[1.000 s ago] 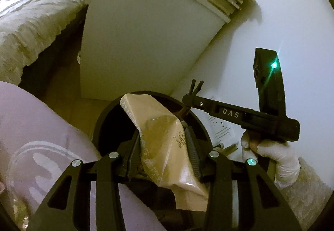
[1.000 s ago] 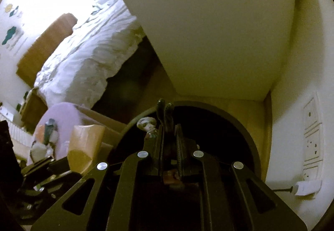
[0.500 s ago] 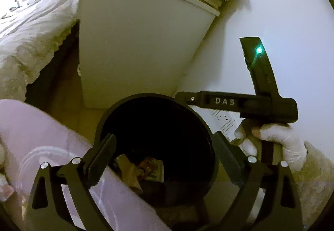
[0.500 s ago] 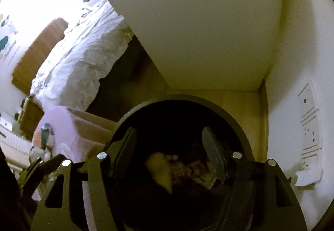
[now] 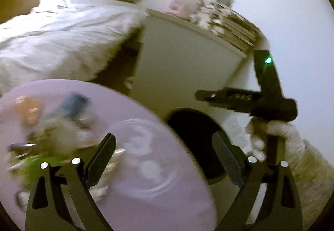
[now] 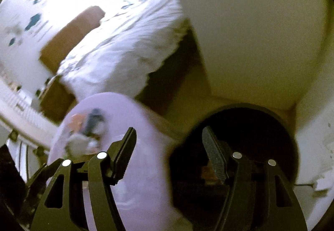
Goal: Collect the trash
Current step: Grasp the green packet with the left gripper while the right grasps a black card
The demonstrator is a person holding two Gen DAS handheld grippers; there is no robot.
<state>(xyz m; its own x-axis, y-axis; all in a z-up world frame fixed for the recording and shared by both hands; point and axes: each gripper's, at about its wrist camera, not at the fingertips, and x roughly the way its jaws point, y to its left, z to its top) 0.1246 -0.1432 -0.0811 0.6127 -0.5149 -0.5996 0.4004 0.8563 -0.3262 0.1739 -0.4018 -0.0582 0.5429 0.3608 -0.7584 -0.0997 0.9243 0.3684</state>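
Trash (image 5: 52, 133) lies in a blurred heap on the lilac worktop (image 5: 146, 199), beyond my left fingers' (image 5: 163, 158) left tip. Both pairs were over the black bin (image 6: 250, 126) a moment ago, the left pinching a tan wrapper; now left and right fingers (image 6: 169, 151) are spread with nothing between them. I judge that load dropped, so another piece from the heap comes next.

Matt black plastic bin (image 6: 261, 126), smooth lilac table (image 5: 146, 189), crumpled cloth bedding (image 5: 62, 43).
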